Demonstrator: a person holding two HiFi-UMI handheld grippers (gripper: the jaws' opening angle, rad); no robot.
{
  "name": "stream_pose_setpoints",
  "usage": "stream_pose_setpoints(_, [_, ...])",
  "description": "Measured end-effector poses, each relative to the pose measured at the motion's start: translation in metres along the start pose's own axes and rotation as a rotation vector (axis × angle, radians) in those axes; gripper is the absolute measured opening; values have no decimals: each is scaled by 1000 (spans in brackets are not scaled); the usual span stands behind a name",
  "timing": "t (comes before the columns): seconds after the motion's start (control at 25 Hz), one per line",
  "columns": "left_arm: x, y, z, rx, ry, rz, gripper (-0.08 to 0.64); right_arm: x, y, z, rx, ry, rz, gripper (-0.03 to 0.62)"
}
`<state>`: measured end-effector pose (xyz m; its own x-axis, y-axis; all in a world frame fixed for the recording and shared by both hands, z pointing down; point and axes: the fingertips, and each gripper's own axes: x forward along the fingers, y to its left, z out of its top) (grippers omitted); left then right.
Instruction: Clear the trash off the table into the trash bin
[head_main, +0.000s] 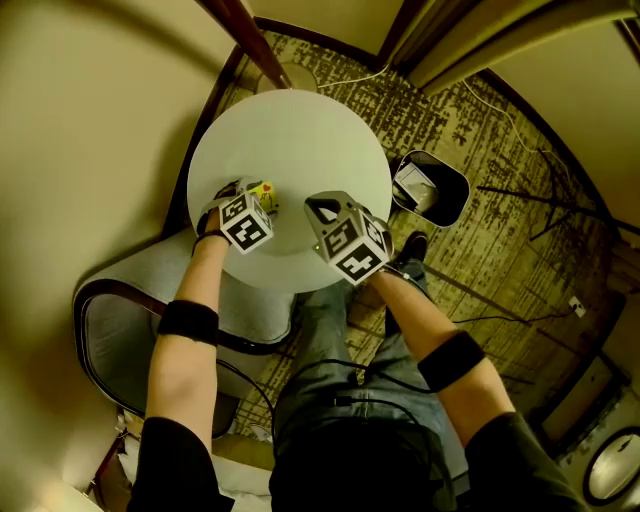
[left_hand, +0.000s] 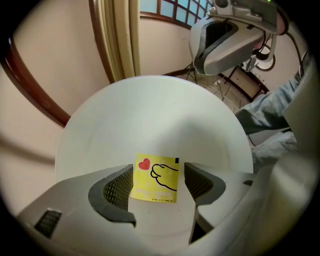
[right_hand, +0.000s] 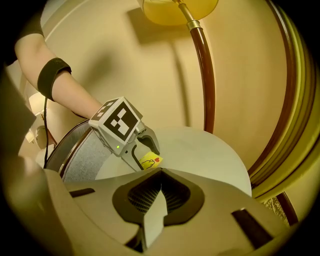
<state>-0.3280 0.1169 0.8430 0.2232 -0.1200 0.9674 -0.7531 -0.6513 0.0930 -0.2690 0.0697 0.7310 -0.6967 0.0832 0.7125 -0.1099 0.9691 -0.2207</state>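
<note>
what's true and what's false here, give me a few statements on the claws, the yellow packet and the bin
1. The left claw stands open around the yellow packet. True.
2. The right claw holds a packet. False: it is shut and empty.
3. The trash bin stands on the table. False: it stands on the floor beside the table.
4. The packet bears a red heart. True.

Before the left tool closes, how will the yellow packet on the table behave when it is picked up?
The yellow packet looks thin and flat, so it is probably light and may bend when squeezed. It lies on the smooth white table, so it could slide if nudged. Being flat, it should not roll.
</note>
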Motion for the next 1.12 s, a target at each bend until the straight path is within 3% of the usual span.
stream_pose_setpoints(0.28, [0,1,-1,-3,0,-22,317,0,1,-7,4,12,0,0])
stream_pose_setpoints(0.48, [-3,-2,1,-11,-15,-16,266,-3,3,-9,5,12,-2,0])
stream_pose_setpoints(0.52, [-5,-2,2,-9,-19,-16,245,-3,2,-8,4,12,-3,0])
stream_pose_setpoints(0.6, [-5,-4,4,-3,-28,-11,85,-2,0,-8,4,13,-6,0])
stream_pose_setpoints(0.72, [-5,-7,4,-24,-44,-2,40,-3,0,-6,2,13,-7,0])
stream_pose_setpoints(1.12, [-26,-13,18,-129,-105,48,25,-14,3,-4,-10,19,-1,0])
